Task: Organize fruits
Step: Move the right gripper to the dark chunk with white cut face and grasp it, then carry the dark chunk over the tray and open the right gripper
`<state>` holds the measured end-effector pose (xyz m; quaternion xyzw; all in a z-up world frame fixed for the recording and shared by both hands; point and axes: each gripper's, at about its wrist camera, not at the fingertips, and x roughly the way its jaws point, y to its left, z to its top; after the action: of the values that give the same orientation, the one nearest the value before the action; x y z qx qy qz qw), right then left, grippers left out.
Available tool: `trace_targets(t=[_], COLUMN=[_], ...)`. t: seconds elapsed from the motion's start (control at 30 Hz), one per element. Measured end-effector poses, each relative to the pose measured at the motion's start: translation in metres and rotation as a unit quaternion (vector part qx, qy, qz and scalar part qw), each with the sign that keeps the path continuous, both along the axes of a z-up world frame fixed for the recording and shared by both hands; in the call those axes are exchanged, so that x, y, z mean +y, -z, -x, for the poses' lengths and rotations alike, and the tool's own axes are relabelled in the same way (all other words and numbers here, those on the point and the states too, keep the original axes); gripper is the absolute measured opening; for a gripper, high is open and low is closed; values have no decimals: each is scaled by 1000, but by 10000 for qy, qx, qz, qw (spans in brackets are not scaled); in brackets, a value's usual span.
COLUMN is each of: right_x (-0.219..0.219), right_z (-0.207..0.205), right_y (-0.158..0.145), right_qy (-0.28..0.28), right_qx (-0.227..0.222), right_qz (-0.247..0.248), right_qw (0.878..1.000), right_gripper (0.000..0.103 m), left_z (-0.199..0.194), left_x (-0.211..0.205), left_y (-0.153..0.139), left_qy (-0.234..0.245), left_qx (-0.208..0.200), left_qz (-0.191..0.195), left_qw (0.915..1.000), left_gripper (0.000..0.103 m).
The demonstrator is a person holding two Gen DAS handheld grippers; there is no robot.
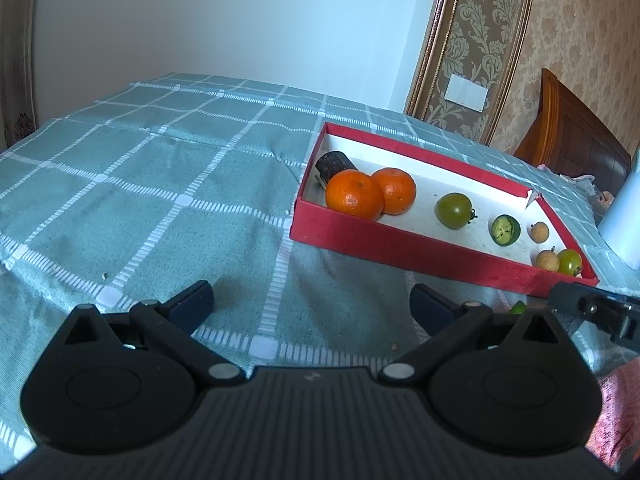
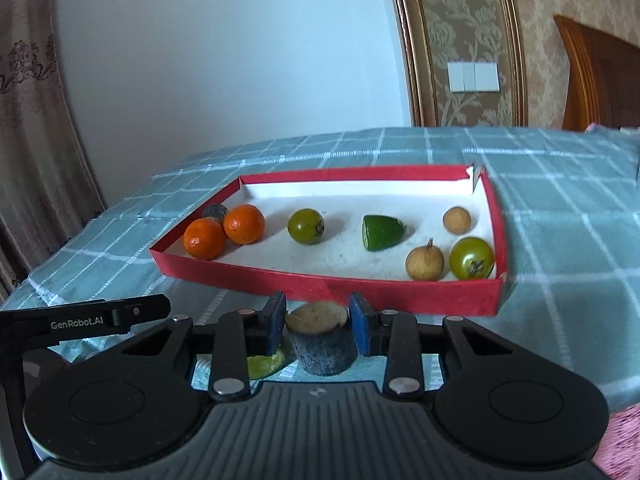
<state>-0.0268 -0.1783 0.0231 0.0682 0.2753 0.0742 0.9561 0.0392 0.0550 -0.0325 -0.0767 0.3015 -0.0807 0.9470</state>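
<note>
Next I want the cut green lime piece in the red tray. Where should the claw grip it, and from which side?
Grip the cut green lime piece across its rounded green skin, coming from above the red tray. It lies clear of other fruit, cut face turned sideways.

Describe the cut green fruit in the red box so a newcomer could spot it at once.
Find the red box with the white floor on the checked tablecloth. Right of its middle, between a whole green tomato and a small tan round fruit, lies the cut green fruit. It alone has a flat sliced face; every neighbour is whole and round.
</note>
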Motion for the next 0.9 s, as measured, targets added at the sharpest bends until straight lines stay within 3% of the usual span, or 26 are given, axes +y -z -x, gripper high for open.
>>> trace_targets(t=[0.2,0.43,0.9], right_x=[-7,-17,-44], right_z=[1,-12,-114], right_y=[0,-23,-13], right_qy=[107,307,989], right_qx=[-9,-342,76], right_qz=[2,175,624], right_qw=[9999,9988,9931], right_gripper=[34,34,34], left_z=[0,0,0], left_x=[0,0,0], left_y=[0,0,0], left_qy=[0,1,0], left_qx=[-2,-3,-8], left_qz=[12,11,35], left_qw=[10000,10000,10000], left_gripper=[103,103,103])
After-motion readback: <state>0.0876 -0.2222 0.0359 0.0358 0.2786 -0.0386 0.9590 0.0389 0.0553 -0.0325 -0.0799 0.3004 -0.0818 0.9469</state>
